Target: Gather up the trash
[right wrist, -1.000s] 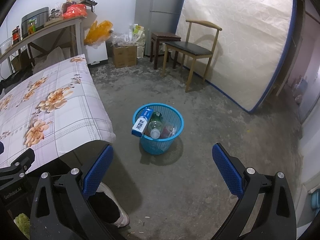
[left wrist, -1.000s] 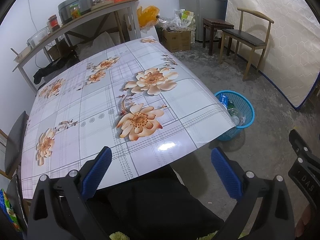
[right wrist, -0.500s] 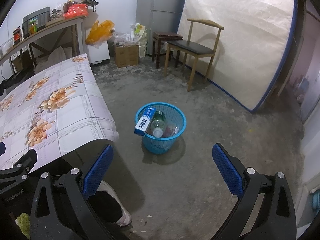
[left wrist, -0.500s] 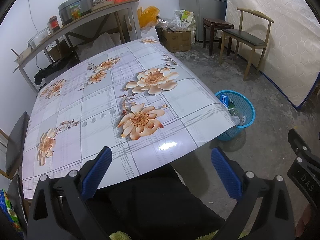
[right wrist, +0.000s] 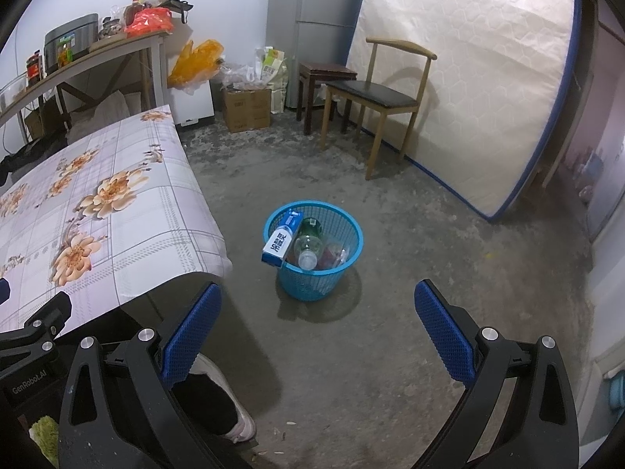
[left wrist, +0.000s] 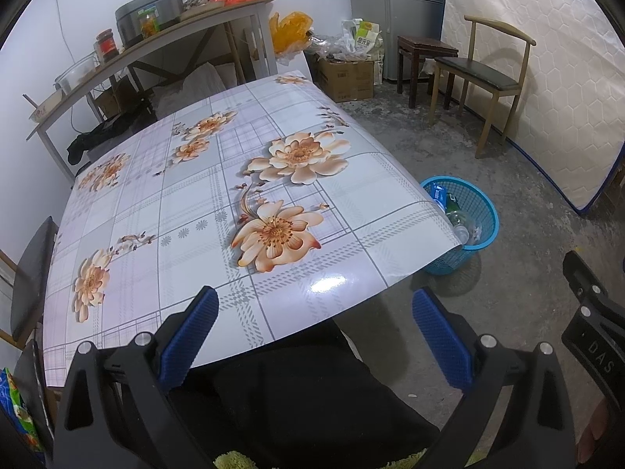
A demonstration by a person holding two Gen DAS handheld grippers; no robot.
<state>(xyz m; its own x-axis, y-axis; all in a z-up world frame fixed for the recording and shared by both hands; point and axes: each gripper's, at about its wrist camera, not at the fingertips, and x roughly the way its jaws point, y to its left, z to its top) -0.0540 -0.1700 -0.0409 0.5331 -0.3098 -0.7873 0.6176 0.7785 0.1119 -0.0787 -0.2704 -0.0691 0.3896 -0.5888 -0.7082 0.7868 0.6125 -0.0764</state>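
Note:
A blue mesh bin (right wrist: 336,281) (left wrist: 484,211) stands on the concrete floor beside the table's corner. In it lie a blue-and-white carton (right wrist: 282,239), a green plastic bottle (right wrist: 308,236) and some clear wrappers. My right gripper (right wrist: 317,326) hangs open above the floor, short of the bin, with nothing between its blue pads. My left gripper (left wrist: 312,330) is open too, held over the near edge of the flowered table (left wrist: 187,203), and holds nothing. No loose trash shows on the tabletop.
A wooden chair (right wrist: 384,95) and dark stool (right wrist: 326,78) stand before a mattress (right wrist: 468,78) leaning on the wall. Cardboard box (right wrist: 248,111) and bags sit at the back. A cluttered shelf (left wrist: 156,43) runs behind the table. A person's shoe (right wrist: 236,414) rests below.
The right wrist view has drifted slightly, so the bin sits a little further right in frame. The left gripper has barely moved. Both grippers stay open.

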